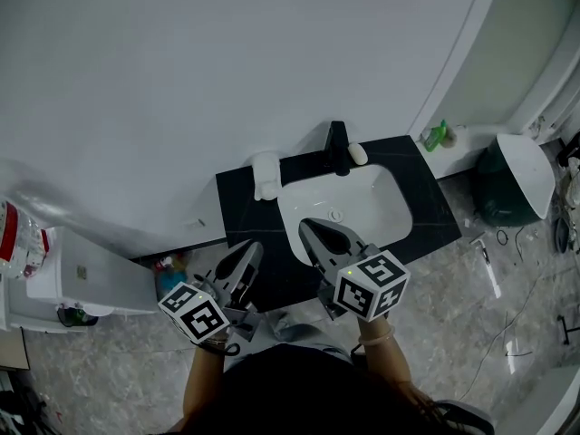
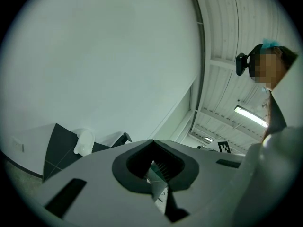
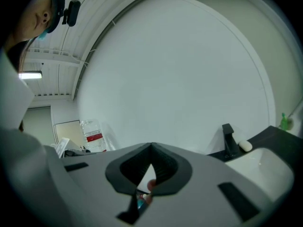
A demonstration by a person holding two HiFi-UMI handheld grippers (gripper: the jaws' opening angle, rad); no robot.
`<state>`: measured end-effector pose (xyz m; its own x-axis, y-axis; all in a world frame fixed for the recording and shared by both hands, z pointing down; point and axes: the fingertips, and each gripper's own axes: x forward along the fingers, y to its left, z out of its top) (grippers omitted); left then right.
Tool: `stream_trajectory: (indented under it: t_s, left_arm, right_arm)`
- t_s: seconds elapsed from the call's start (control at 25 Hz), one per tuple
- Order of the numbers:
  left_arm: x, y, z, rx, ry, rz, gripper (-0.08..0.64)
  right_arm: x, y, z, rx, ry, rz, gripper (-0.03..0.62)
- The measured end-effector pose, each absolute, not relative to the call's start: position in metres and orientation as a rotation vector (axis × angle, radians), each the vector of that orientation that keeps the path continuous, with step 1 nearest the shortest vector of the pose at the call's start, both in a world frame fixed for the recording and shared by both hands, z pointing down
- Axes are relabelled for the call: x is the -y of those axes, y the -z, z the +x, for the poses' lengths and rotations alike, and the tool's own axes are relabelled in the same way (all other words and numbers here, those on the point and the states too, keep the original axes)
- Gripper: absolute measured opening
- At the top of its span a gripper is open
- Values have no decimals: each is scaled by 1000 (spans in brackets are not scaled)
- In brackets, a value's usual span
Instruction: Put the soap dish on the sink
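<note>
A white soap dish (image 1: 265, 175) stands on the black countertop (image 1: 426, 198), left of the white sink basin (image 1: 372, 208) and the black faucet (image 1: 338, 146); it also shows in the left gripper view as the soap dish (image 2: 84, 142). A pale soap bar (image 1: 359, 153) lies beside the faucet. My left gripper (image 1: 254, 246) hovers at the counter's front edge, short of the dish, shut and holding nothing (image 2: 152, 142). My right gripper (image 1: 305, 226) hangs over the basin's front rim, shut and holding nothing (image 3: 151, 146). The right gripper view shows the faucet (image 3: 229, 141) and soap bar (image 3: 245, 146) at its right.
A green bottle (image 1: 438, 135) stands on a ledge right of the counter. A dark bin (image 1: 494, 188) with a white lid (image 1: 527, 170) is farther right. At the left stand a white cabinet (image 1: 77, 275) and a pack of bottles (image 1: 23, 229). A wall rises behind the sink.
</note>
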<state>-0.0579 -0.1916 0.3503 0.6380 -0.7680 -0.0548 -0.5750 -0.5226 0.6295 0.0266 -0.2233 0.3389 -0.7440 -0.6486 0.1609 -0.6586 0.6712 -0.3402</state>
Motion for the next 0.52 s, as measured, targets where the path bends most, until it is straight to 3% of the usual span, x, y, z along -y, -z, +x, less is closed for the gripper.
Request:
stream_trajectory:
  t_s: [0.52]
  left_arm:
    - [196, -345, -46, 1056, 436, 2346, 5]
  right_arm:
    - [225, -342, 36, 2788, -505, 1147, 18]
